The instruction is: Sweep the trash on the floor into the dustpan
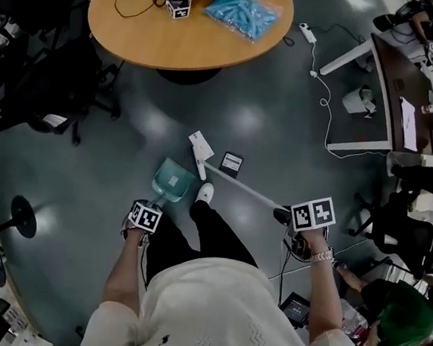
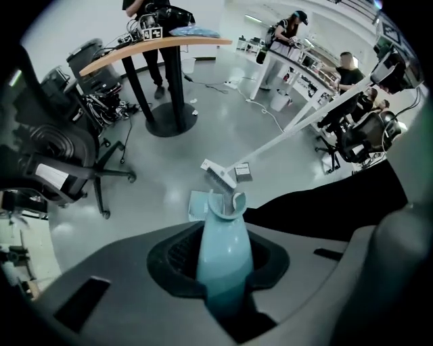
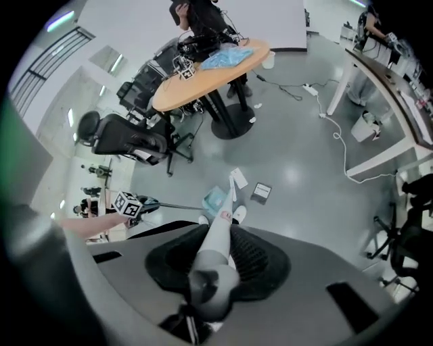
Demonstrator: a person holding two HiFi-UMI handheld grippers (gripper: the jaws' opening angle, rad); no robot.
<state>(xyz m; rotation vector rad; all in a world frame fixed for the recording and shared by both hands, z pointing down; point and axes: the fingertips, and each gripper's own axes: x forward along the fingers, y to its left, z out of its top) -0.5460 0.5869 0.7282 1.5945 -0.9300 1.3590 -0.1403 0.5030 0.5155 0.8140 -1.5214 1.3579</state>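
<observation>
A pale blue dustpan (image 1: 173, 180) rests on the grey floor before the person's white shoe (image 1: 205, 193). My left gripper (image 1: 145, 217) is shut on its blue handle (image 2: 224, 260). My right gripper (image 1: 312, 215) is shut on the white broom handle (image 1: 242, 184), whose brush head (image 1: 199, 163) sits on the floor just right of the pan. A white card (image 1: 200, 142) lies by the brush head and a dark packet (image 1: 231, 162) lies just beyond. The right gripper view shows the broom handle (image 3: 216, 250), the dustpan (image 3: 215, 200) and the dark packet (image 3: 261, 192) below.
A round wooden table (image 1: 189, 32) with a blue bag (image 1: 242, 14) stands ahead. Office chairs (image 1: 58, 96) are at the left. A white cable (image 1: 320, 102) runs over the floor toward desks (image 1: 391, 93) at the right, where seated people (image 1: 399, 317) are close by.
</observation>
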